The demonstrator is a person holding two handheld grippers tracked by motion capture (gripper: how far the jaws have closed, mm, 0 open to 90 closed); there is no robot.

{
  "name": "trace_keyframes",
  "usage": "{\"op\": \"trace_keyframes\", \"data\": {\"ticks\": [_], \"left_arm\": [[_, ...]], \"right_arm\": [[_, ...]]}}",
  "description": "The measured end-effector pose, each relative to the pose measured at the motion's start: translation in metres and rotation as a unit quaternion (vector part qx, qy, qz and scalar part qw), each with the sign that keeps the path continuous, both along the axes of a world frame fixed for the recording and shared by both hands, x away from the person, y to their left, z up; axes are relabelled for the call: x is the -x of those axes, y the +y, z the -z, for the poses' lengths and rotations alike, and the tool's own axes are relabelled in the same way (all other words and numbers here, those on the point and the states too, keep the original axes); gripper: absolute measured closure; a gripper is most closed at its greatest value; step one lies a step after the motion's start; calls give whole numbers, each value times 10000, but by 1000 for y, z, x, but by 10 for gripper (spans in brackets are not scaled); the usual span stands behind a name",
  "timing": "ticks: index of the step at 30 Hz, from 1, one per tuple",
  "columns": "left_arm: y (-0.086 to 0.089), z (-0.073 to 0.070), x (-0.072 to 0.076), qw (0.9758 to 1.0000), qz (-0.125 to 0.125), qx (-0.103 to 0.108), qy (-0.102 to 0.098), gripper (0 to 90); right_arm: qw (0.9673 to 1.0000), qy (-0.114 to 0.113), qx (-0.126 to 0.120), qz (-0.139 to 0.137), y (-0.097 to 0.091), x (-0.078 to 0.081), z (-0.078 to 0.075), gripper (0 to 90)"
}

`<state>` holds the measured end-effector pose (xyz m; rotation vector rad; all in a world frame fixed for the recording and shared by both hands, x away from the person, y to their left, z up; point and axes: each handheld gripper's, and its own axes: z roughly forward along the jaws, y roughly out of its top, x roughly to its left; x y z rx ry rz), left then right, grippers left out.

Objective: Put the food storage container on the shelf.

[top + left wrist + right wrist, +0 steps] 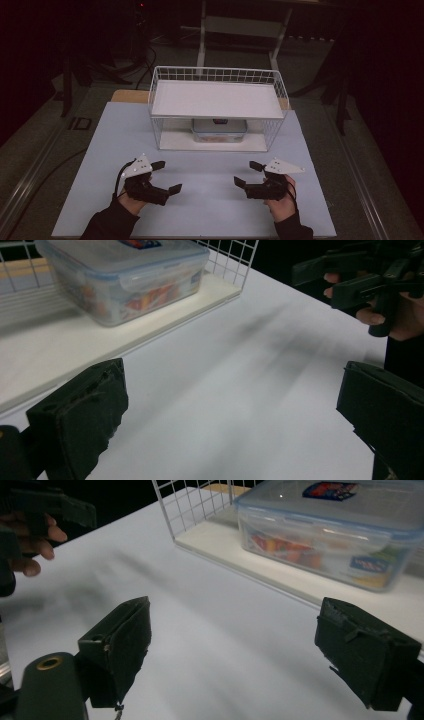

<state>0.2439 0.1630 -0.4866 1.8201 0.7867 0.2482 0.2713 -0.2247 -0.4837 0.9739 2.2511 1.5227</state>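
Container (219, 131) under shelf, front open.

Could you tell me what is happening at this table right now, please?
A person holds a two-jaw gripper in each hand above a white table top. The left gripper and right gripper are both open and hold nothing, their jaws pointed inward and toward the wire rack. A clear lidded container with colourful contents sits on the rack's lower shelf, under the white upper shelf. Neither gripper touches the container yet.
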Motion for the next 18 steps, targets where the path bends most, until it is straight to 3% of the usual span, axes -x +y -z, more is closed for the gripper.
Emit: {"op": "trace_keyframes", "data": {"ticks": [9, 12, 15, 18], "left_arm": [[6, 6, 11, 9999, 19, -40, 117, 3], [7, 11, 15, 9998, -3, -71, 198, 3], [8, 17, 17, 9998, 15, 43, 178, 3], [5, 24, 19, 9998, -41, -133, 108, 3]], "right_arm": [[9998, 5, -24, 196, -22, 21, 5, 146], [9994, 128, 85, 312, -32, 27, 11, 146], [9991, 138, 130, 377, -38, 28, 13, 146], [9990, 107, 106, 429, -42, 26, 13, 146]]}}
